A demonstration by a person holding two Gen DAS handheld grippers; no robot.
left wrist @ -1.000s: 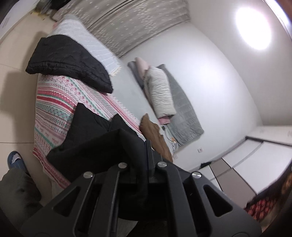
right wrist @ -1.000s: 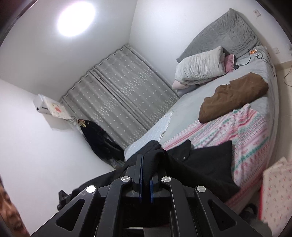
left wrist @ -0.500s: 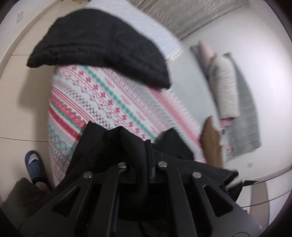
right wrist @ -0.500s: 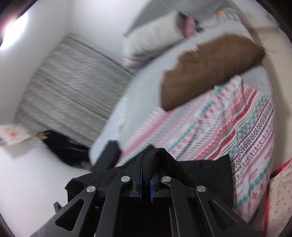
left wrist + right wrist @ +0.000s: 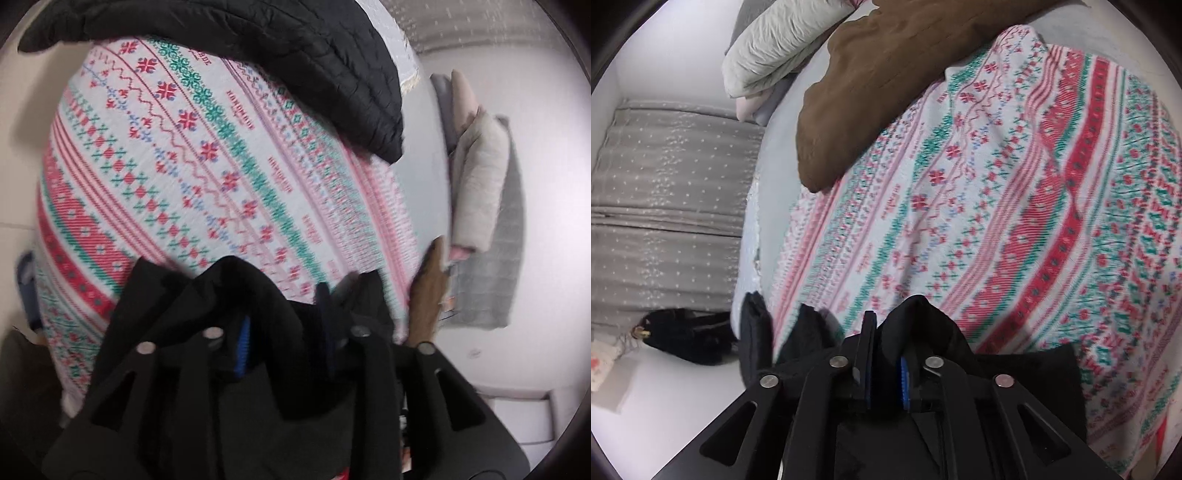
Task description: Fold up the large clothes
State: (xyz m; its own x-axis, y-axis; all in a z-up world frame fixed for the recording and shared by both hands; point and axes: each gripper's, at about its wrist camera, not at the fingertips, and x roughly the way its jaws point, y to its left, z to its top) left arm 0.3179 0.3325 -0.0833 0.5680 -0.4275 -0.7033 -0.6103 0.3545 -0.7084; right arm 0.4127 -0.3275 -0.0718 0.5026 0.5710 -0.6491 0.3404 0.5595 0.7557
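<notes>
A black garment (image 5: 236, 291) drapes over my left gripper (image 5: 284, 314), low over the patterned pink, red and green blanket (image 5: 207, 166) on the bed. The left jaws stand apart, with cloth still lying across the fingers. In the right wrist view the same black garment (image 5: 923, 321) hangs over my right gripper (image 5: 886, 339), whose jaws have parted a little, blue pads showing. The patterned blanket (image 5: 1015, 221) fills the view ahead of it.
A black quilted jacket (image 5: 295, 55) lies at the far end of the blanket. A brown garment (image 5: 879, 81) and light pillows (image 5: 775, 48) lie on the grey sheet. A grey curtain (image 5: 665, 203) and a black bag (image 5: 687, 332) stand beyond the bed.
Both grippers have tipped down toward the blanket with the black garment. Both jaws, shut on the cloth before, have opened.
</notes>
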